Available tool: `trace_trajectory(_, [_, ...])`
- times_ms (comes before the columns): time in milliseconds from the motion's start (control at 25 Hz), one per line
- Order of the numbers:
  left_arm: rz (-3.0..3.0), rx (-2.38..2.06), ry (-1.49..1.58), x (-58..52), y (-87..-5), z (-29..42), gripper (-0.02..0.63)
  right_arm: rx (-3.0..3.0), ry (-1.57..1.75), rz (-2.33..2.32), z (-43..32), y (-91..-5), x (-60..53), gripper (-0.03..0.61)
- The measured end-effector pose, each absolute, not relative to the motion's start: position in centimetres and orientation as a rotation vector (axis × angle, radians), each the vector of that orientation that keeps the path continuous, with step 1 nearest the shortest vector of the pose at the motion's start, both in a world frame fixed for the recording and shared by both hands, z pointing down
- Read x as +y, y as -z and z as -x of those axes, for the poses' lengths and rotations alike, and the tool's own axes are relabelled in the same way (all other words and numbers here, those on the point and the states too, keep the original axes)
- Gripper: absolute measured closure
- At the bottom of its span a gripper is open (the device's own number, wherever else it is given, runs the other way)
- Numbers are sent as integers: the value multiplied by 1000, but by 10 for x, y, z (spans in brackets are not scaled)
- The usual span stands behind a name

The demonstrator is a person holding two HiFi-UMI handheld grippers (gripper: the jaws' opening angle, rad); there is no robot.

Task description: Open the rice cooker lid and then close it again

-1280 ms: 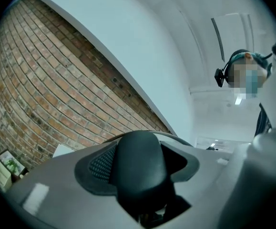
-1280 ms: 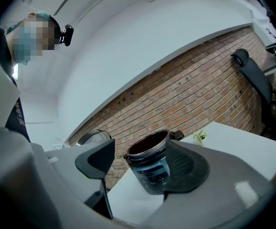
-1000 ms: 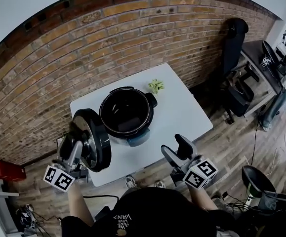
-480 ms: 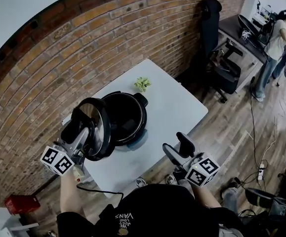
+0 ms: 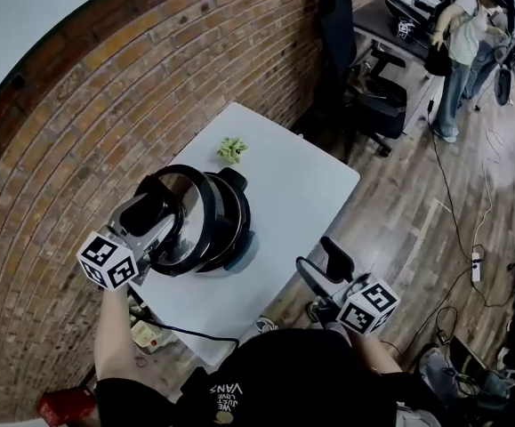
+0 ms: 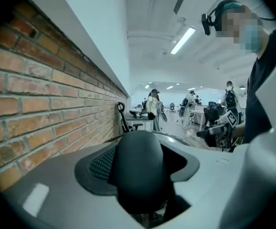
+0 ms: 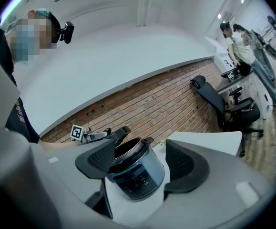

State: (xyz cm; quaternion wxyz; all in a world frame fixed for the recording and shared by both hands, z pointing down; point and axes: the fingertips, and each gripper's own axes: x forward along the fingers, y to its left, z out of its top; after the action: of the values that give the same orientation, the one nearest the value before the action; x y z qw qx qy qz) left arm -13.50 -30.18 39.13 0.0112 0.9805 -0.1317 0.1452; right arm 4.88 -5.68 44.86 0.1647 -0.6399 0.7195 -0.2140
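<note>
The rice cooker (image 7: 137, 174) stands upright on the white table (image 5: 303, 194), its control panel facing the person and its pot open at the top. The lid (image 5: 189, 213) is off its seat and tilted. It leans over the left side of the pot with its glossy top turned up and to the left, and its flat face slopes down towards the pot opening. Whether its lower edge touches the rim cannot be determined. The left tool (image 5: 161, 221) is set wide, with both jaws closed against the dark rounded lid handle (image 6: 140, 168), and it carries the lid. The right tool (image 5: 319, 258) hangs off the near table edge, well apart from the cooker, with its jaws spread and nothing between them. A small green item (image 5: 231, 149) lies on the table just behind the cooker, near the brick wall (image 5: 106, 105).
</note>
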Motion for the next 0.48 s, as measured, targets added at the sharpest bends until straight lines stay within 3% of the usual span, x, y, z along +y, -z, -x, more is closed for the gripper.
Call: trace_trajectory(480, [-3118, -71, -735, -289, -419, 81, 334, 1969, 622, 1895, -60, -455, -43, 252])
